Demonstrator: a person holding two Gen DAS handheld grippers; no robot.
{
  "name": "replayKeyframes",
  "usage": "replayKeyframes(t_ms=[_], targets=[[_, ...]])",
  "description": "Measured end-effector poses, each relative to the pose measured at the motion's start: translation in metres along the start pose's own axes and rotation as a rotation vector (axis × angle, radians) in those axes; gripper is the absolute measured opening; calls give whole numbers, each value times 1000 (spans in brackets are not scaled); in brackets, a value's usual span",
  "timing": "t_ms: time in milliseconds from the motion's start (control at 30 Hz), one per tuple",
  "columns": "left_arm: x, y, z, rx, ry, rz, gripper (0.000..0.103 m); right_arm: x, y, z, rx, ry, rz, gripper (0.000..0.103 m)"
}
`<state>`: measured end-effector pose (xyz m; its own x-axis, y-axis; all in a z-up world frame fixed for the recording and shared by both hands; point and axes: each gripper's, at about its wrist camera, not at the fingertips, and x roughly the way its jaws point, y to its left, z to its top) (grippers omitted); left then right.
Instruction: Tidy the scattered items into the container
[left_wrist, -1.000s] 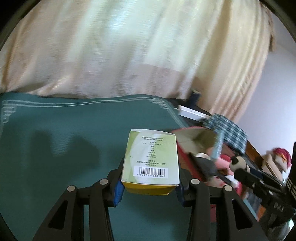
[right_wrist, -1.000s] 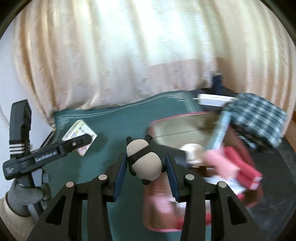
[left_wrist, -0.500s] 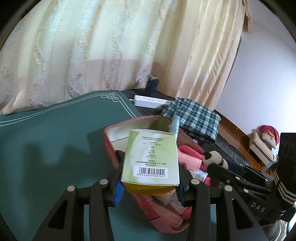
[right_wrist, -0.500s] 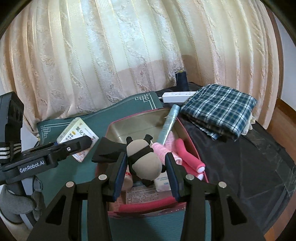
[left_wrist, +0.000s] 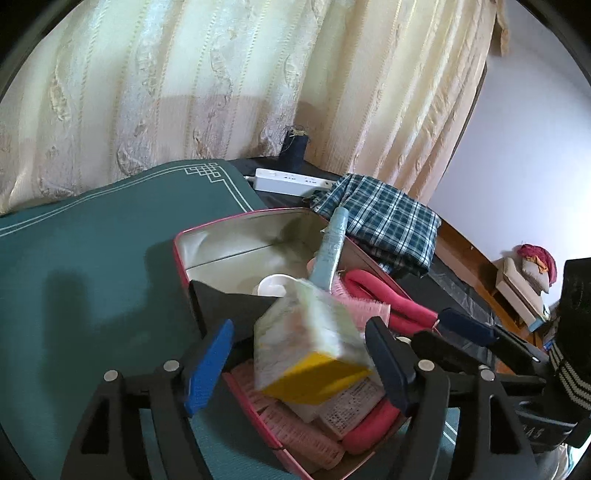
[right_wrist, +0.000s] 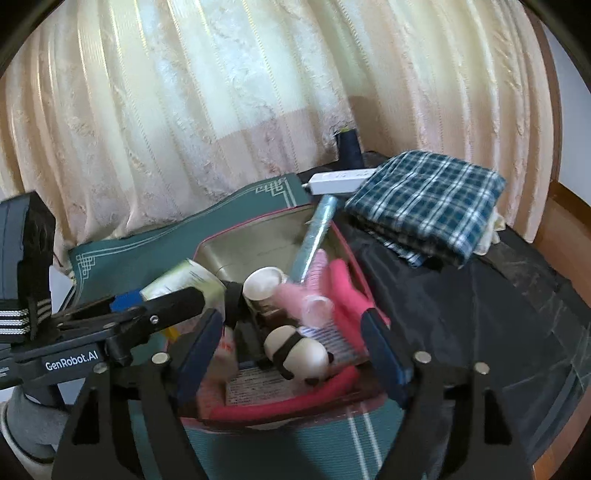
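The pink-rimmed container (left_wrist: 236, 229) sits on a green mat (left_wrist: 92, 258), crowded with pink rollers (left_wrist: 373, 291), a small cup (right_wrist: 264, 282) and a blue tube (left_wrist: 330, 251) leaning on its far rim. In the left wrist view a green and yellow box (left_wrist: 310, 343) is tilted and blurred between the opening jaws of the left hand-held gripper (left_wrist: 299, 363), over the container; neither pad presses on it. The right wrist view shows a panda toy (right_wrist: 297, 354) lying inside the container, free between the opening jaws of the right hand-held gripper (right_wrist: 291, 352); the left view does not show it. Only a blurred corner of the box shows there. A plaid cloth (right_wrist: 428, 206) and white power strip (left_wrist: 291, 181) lie beyond, before a curtain (right_wrist: 221, 92).
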<state>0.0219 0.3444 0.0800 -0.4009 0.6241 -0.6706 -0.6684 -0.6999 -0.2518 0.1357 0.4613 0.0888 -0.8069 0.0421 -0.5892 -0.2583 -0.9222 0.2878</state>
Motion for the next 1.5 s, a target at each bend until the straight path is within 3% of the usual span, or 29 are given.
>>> replayKeyframes(t_ms=[267, 367, 433, 633, 833, 967, 1100, 1167, 1233, 1400, 1500], targets=[[-22, 0, -11, 31, -78, 128, 76, -16, 2, -14, -69, 19, -35, 81], [-38, 3, -20, 28, -119, 181, 89, -22, 3, -25, -100, 45, -49, 81], [-47, 3, -25, 30, -136, 210, 89, -25, 3, -32, -107, 63, -53, 81], [-53, 3, -28, 23, -142, 219, 89, -34, 4, -45, -81, 87, -51, 81], [-28, -1, -12, 57, -104, 253, 89, -53, 8, -51, -66, 60, -49, 81], [-30, -9, -11, 57, -99, 191, 89, -59, 11, -55, -72, 75, -49, 82], [-52, -10, -28, 15, -131, 189, 89, -55, 16, -59, -100, 111, -59, 83], [-62, -7, -38, -22, -150, 236, 89, -52, 16, -61, -104, 122, -57, 83], [-75, -8, -52, -40, -185, 296, 102, -50, 18, -63, -112, 132, -56, 83], [-102, -22, -73, -37, -290, 470, 103, -48, 20, -68, -129, 144, -62, 83], [-103, -34, -81, -27, -278, 536, 103, -50, 20, -68, -126, 142, -63, 83]])
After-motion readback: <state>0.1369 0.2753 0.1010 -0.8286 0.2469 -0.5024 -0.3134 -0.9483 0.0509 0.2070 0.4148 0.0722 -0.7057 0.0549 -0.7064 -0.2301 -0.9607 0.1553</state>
